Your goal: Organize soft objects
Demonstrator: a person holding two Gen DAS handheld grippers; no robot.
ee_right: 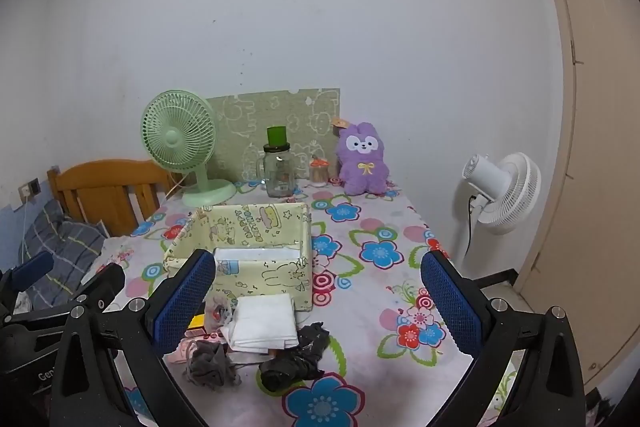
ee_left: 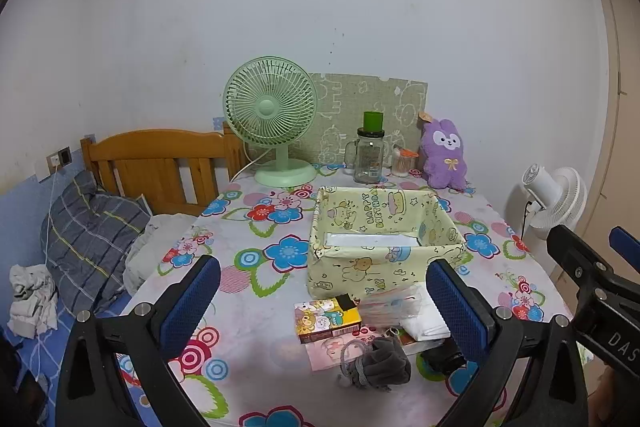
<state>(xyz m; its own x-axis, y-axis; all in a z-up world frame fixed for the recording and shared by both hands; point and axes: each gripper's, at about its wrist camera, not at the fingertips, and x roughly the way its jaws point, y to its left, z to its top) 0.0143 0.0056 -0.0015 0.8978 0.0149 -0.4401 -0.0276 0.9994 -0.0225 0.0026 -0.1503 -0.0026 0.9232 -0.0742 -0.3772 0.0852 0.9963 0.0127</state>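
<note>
Grey sock (ee_left: pixel 376 363) betw. open left tool (ee_left: pixel 324 307) fingers.

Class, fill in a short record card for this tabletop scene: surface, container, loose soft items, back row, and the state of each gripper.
surface: floral tablecloth
container: yellow fabric box, open top
loose soft items: grey sock, black sock, white folded cloth, all in front of the box
back row: green fan, glass jar, purple plush
left gripper: open, empty
right gripper: open, empty
</note>
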